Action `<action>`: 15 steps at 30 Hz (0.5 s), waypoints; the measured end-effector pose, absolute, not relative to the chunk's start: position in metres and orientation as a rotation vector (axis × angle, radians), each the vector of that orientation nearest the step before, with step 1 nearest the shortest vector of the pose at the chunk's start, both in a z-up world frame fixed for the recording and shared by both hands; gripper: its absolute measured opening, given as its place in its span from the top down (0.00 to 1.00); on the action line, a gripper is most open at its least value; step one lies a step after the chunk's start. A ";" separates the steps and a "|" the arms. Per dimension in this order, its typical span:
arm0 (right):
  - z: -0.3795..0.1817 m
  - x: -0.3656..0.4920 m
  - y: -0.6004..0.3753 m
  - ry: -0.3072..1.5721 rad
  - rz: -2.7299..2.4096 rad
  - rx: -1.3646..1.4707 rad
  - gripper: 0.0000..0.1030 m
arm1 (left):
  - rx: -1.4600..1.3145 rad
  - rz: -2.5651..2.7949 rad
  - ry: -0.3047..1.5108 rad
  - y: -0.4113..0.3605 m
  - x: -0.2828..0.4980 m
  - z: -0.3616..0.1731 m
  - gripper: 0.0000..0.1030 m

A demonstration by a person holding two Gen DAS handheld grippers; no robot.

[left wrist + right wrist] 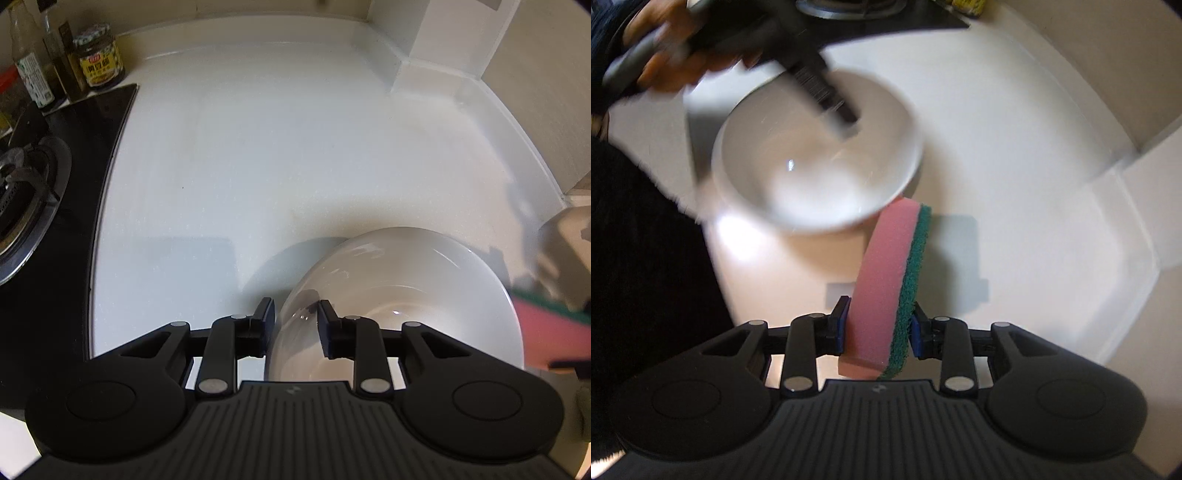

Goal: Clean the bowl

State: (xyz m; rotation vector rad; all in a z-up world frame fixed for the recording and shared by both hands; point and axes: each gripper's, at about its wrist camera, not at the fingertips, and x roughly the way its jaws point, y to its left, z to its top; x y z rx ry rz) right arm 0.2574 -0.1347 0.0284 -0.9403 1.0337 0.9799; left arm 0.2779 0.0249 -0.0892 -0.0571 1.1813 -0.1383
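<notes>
Left wrist view: the left gripper pinches the rim of the white bowl, one finger outside and one inside, at lower centre of the frame. The bowl sits over the white counter. A stove burner lies at the left edge, and a jar and bottles stand in the upper left. A blurred pink and green sponge shows at the right edge.

Right wrist view: the right gripper clamps the sponge upright at lower centre, pink side left, green side right. The sponge tip is just beside the bowl, which fills the upper left centre, with the left gripper blurred on its far rim.
</notes>
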 end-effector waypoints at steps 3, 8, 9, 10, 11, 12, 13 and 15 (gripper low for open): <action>0.044 0.239 -0.139 0.968 0.905 -0.998 0.74 | -0.086 -0.133 1.198 0.032 0.270 -0.077 0.80; 0.069 0.232 -0.105 0.618 0.972 -1.231 0.74 | -0.147 -0.084 1.235 0.043 0.251 -0.067 0.80; 0.068 0.232 -0.094 0.546 0.995 -1.289 0.74 | -0.168 -0.063 1.245 0.046 0.246 -0.069 0.80; 0.067 0.231 -0.081 0.474 1.026 -1.352 0.74 | -0.192 -0.046 1.254 0.048 0.242 -0.071 0.80; 0.065 0.231 -0.069 0.401 1.055 -1.414 0.74 | -0.214 -0.030 1.264 0.050 0.239 -0.075 0.80; 0.060 0.230 -0.055 0.333 1.098 -1.480 0.74 | -0.238 -0.020 1.277 0.052 0.237 -0.079 0.79; 0.053 0.229 -0.041 0.269 1.149 -1.549 0.74 | -0.266 -0.019 1.290 0.053 0.235 -0.084 0.79; 0.038 0.225 -0.023 0.183 1.219 -1.659 0.74 | -0.303 -0.029 1.303 0.053 0.231 -0.093 0.79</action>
